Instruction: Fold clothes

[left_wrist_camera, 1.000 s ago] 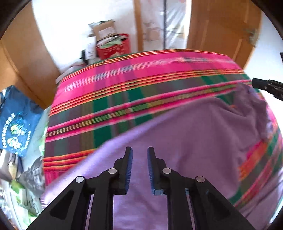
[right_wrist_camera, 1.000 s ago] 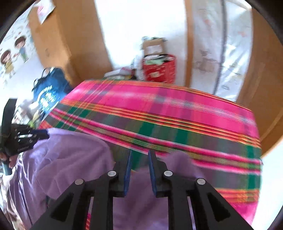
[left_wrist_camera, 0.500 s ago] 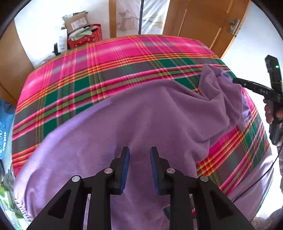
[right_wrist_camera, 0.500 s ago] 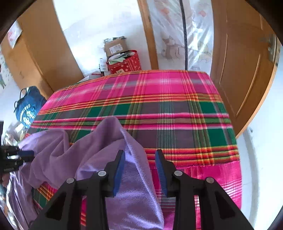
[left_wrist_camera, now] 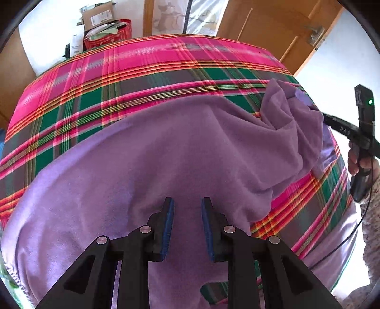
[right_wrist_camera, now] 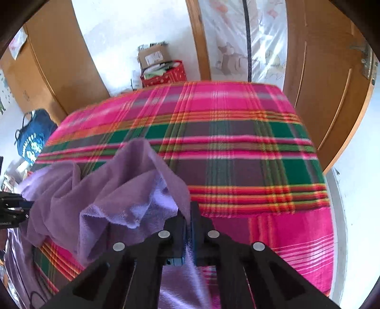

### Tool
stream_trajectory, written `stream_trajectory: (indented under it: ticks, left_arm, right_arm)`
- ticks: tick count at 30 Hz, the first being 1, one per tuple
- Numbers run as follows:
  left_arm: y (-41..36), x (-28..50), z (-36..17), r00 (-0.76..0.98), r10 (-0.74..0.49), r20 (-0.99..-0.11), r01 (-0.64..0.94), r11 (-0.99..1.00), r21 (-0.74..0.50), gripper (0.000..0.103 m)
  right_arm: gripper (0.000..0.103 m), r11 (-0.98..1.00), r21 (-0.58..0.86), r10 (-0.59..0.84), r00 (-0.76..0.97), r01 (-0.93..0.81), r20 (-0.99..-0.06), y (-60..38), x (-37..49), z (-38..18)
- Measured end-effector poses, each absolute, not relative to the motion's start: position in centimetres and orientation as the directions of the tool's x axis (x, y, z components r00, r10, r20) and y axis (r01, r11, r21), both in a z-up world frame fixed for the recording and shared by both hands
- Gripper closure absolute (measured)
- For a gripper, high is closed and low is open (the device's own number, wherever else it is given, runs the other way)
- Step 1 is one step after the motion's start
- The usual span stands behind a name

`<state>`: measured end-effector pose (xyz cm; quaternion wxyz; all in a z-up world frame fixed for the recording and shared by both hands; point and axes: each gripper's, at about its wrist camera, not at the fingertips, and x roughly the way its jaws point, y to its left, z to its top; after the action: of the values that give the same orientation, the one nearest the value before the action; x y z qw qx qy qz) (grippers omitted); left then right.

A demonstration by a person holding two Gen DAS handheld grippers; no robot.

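Two grippers are working one purple fleece garment [left_wrist_camera: 166, 152] that lies spread over the pink and green plaid blanket [left_wrist_camera: 147, 71] on the bed. Far left in the right wrist view, a blue printed bag [right_wrist_camera: 33, 140] hangs by the wooden cabinet [right_wrist_camera: 59, 61]. Next comes the left gripper [left_wrist_camera: 187, 225], its blue-padded jaws parted with a clear gap between them, hovering over the broad flat part of the fleece with nothing in its bite. Beyond the far edge of the bed sits a red basket [left_wrist_camera: 111, 33] stuffed with papers, a cardboard box [left_wrist_camera: 99, 15] perched on top. Moving right, the fleece bunches into a raised, rumpled fold near the bed's right edge, plaid showing beneath it. There the right gripper [right_wrist_camera: 188, 228] has its jaws pressed together on an edge of that purple cloth, lifting it so the paler inner side shows. Behind it stands a wooden door [right_wrist_camera: 327, 83]. Far right in the left wrist view, a hand [left_wrist_camera: 356, 159] wraps the black handle, and a thin cable [left_wrist_camera: 342, 247] trails down.
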<state>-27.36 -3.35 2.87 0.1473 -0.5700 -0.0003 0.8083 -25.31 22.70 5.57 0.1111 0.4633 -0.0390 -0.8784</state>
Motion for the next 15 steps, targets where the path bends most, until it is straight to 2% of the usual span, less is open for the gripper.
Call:
stream_trajectory:
  ticks: [8, 15]
  left_arm:
    - [-3.4, -28.4, 3.0, -0.32, 0.238, -0.917, -0.226, -0.959, -0.17, 0.078]
    - [-3.4, -29.3, 3.2, -0.331, 0.237, -0.913, -0.215, -0.961, -0.171, 0.078]
  right_arm:
    - [0.1, -0.985, 0.173, -0.15, -0.603, 0.02, -0.783, 27.1, -24.9, 7.6]
    - [0.1, -0.988, 0.113, -0.023, -0.628, -0.104, -0.778, 29.8, -25.3, 8.3]
